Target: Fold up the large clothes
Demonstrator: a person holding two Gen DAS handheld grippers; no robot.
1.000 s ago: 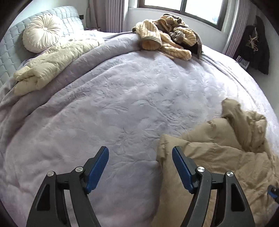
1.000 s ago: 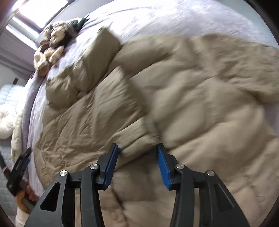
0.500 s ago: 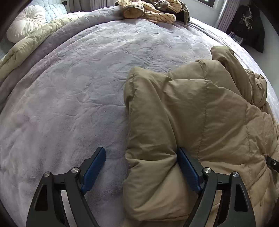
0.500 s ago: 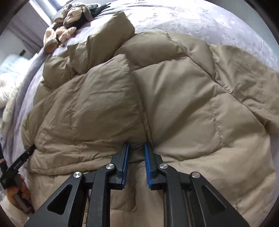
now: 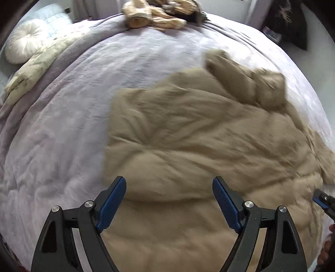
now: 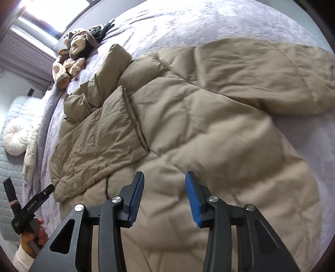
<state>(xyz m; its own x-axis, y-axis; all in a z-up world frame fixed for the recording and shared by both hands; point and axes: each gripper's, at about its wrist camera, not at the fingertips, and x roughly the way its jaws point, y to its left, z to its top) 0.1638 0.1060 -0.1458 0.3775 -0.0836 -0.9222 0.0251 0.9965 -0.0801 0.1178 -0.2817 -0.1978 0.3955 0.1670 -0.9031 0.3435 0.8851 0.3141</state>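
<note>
Over tan puffer coat [image 6: 209, 117]: both grippers' jaws spread, gripping nothing; tool label unreadable.

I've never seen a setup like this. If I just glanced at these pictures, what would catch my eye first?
Probably the big tan puffer coat, sprawled across the near side of the lavender bed cover. Next, the blue-padded fingers in the foreground: the left gripper and the right gripper are both open above the coat, holding nothing. At the far edge of the bed lies a heap of striped clothes.
</note>
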